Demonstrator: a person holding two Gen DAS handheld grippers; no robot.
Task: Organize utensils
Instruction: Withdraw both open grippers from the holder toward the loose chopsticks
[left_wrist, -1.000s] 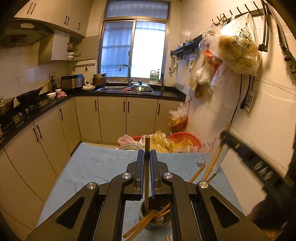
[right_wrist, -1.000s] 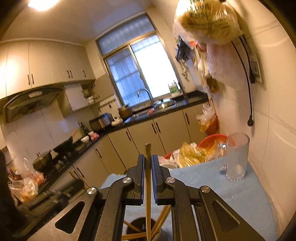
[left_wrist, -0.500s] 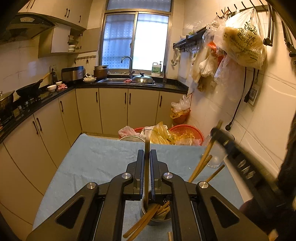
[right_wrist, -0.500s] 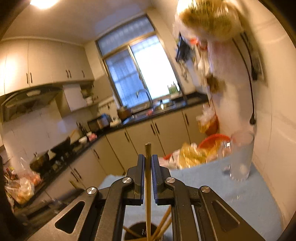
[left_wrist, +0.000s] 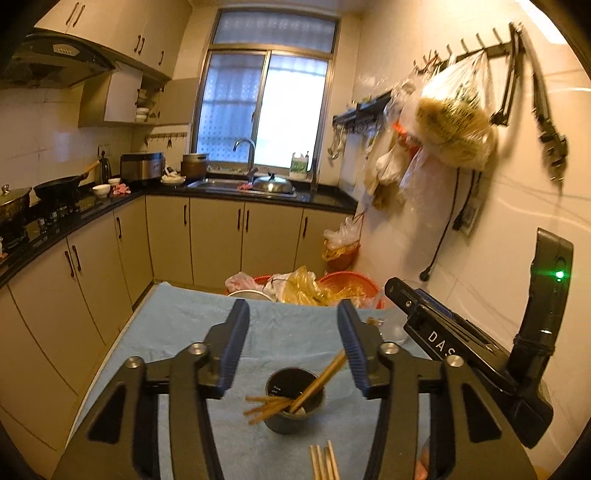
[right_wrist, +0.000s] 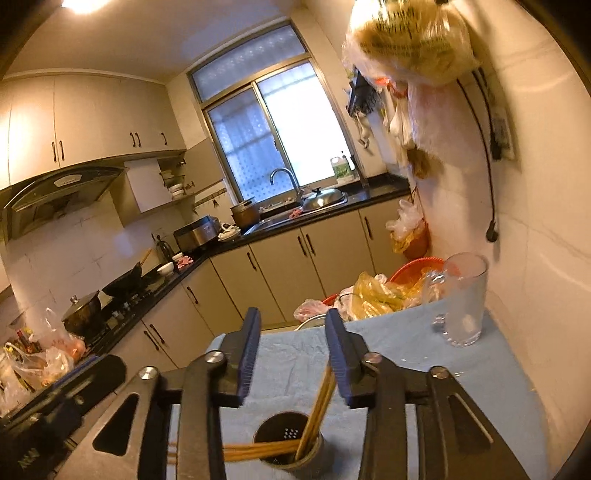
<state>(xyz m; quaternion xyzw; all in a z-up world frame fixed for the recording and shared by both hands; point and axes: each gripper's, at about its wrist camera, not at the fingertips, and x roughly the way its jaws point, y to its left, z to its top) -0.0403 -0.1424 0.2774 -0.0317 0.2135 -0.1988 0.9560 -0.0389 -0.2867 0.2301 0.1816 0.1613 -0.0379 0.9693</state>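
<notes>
With both chopsticks (left_wrist: 319, 382) dropped into the holder (left_wrist: 293, 400), our left gripper (left_wrist: 291, 345) and right gripper (right_wrist: 290, 350) have just been opening and stand empty, so next we reach for the loose chopsticks (left_wrist: 323, 461) at six o'clock

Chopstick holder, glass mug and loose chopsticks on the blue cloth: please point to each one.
chopstick holder (left_wrist: 295, 419): left wrist view, on its dark outer wall.
glass mug (right_wrist: 466, 295): right wrist view, on the middle of its clear side.
loose chopsticks (left_wrist: 324, 461): left wrist view, on the bundle lying on the cloth, near the bottom edge.
</notes>
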